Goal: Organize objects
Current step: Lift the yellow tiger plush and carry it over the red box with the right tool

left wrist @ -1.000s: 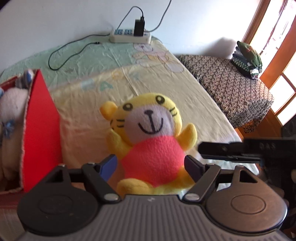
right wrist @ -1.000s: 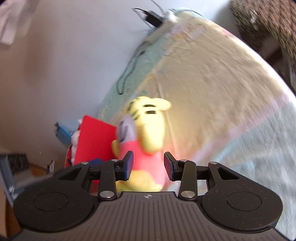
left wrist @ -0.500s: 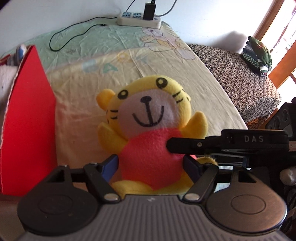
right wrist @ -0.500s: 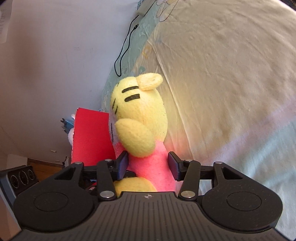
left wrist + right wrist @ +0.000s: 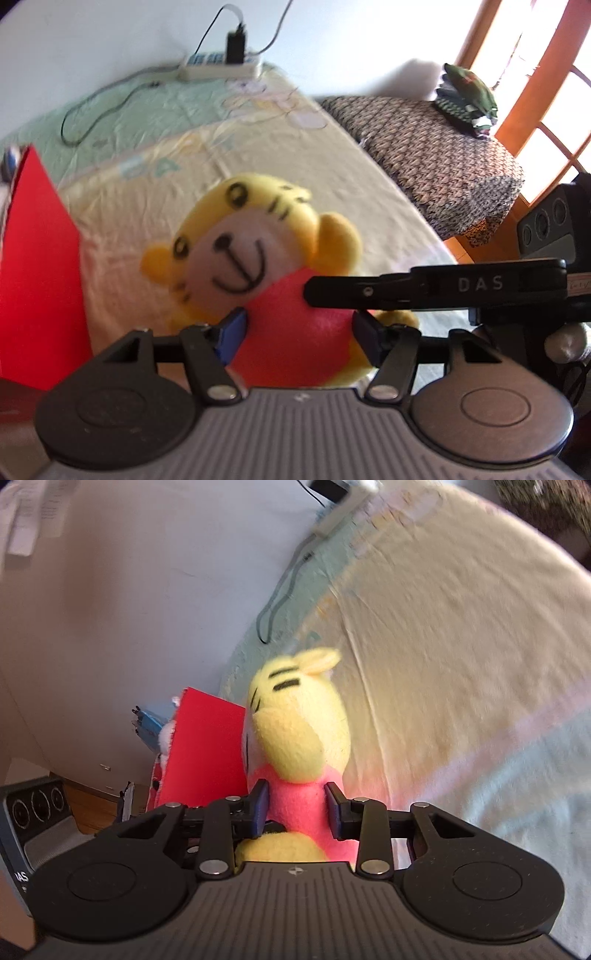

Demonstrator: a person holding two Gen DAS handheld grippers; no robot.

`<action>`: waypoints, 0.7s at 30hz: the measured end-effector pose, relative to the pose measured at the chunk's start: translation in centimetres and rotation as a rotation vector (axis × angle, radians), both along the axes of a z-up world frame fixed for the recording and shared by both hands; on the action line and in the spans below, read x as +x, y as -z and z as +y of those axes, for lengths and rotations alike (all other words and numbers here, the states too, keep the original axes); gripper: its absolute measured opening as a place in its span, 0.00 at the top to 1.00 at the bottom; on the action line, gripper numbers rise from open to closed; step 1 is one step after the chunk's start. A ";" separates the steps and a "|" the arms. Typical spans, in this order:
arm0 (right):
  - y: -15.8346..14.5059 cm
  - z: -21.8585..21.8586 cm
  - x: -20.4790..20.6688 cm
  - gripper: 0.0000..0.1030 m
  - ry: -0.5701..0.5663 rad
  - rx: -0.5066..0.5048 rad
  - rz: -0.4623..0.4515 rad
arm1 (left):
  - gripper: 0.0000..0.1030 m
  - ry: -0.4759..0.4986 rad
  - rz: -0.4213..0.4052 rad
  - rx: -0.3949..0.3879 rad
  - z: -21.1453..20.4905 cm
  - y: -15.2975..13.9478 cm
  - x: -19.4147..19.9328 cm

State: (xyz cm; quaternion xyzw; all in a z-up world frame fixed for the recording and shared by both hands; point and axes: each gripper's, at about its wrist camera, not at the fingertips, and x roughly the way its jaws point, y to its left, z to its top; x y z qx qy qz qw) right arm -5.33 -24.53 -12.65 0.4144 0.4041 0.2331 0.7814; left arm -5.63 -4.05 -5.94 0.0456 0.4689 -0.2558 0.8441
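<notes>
Item: plush tiger [image 5: 258, 266], yellow head and limbs, pink-red body, sitting upright on the bed [image 5: 155, 177]. All places below are taken from the tiger.

Nearest, at its waist: my left claw [image 5: 297, 334], jaws closing from the front, pads pressed into either flank of the pink belly. My right claw [image 5: 295, 805], jaws also closing, pinches the same pink torso from the tiger's side, just under its raised arm. I read both claws as clenched on the toy.

Beside the tiger, on the left of the left wrist view: a red box [image 5: 37, 277], open, with something white and fluffy inside it; I judge this the likely destination.

Behind the tiger, at the far end of the bed by the wall: a power strip [image 5: 218, 68] with a trailing cable [image 5: 92, 110].

Handling, my judgement: light, soft, stuffing yields under the pads, fleece not slippery, nothing fragile. The torso is the best hold; head or limbs would flop and twist. One claw should suffice for a lift.
</notes>
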 end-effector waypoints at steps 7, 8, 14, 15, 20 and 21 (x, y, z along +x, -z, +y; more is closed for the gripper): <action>-1.3 0.3 -1.1 0.67 0.009 -0.053 -0.051 | 0.37 0.015 -0.008 -0.010 0.1 -0.3 -1.0; -1.1 0.5 -1.2 0.67 0.009 -0.055 -0.042 | 0.37 0.018 -0.002 -0.011 0.3 -0.1 -1.2; -0.1 1.0 -1.9 0.59 0.000 -0.075 0.025 | 0.26 -0.007 0.030 -0.010 1.4 1.0 -1.7; -0.1 1.1 -2.0 0.57 -0.001 -0.081 0.024 | 0.24 -0.017 0.035 -0.018 1.7 1.2 -1.8; 0.0 1.9 -1.4 0.42 -0.002 -0.131 0.005 | 0.17 -0.060 0.099 -0.052 3.0 2.6 -1.2; 0.3 2.3 -1.2 0.41 -0.003 -0.139 0.010 | 0.17 -0.065 0.109 -0.056 3.1 2.8 -1.2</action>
